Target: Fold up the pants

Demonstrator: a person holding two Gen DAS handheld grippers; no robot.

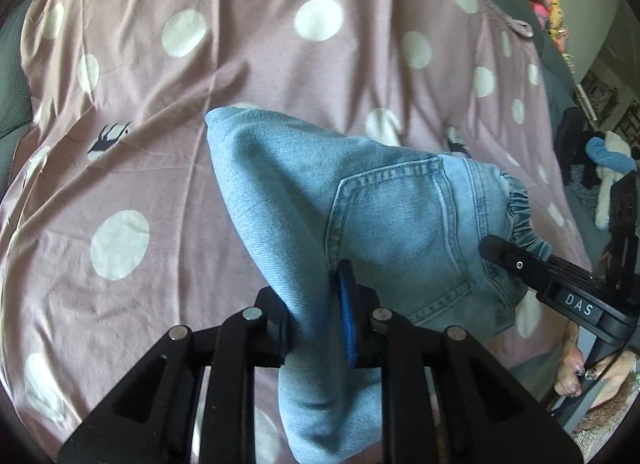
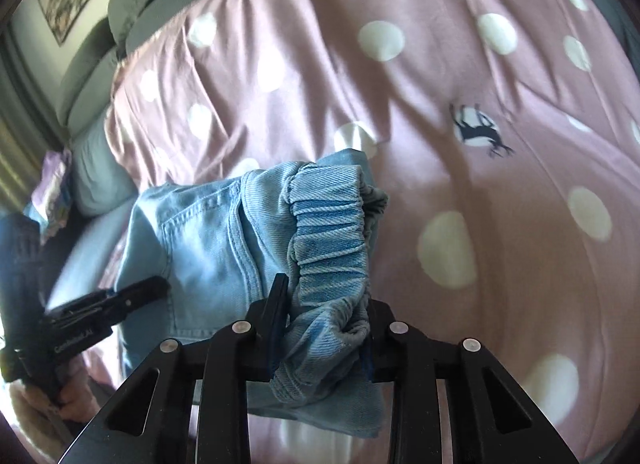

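Pale blue denim fills the space between both grippers: the pants (image 1: 384, 216) hang bunched above the bed (image 1: 200, 124), which is covered in a pink sheet with white dots.

The left gripper (image 1: 320, 328) is clamped on a fold of the denim; the cloth runs straight out ahead of it and also drops below it toward the camera. A back pocket (image 1: 404, 232) lies just ahead and to the right of this gripper.

The right gripper (image 2: 324, 324) is clamped on the gathered elastic waistband (image 2: 332, 232), which rises in ridges directly in front of it. The rest of the pants spreads to its left, where the left gripper shows pinching the far side of the cloth.

From the left wrist camera, the right gripper (image 1: 496, 248) reaches in from the right onto the waistband edge. A hand (image 1: 576, 368) shows low at the right, behind that gripper.
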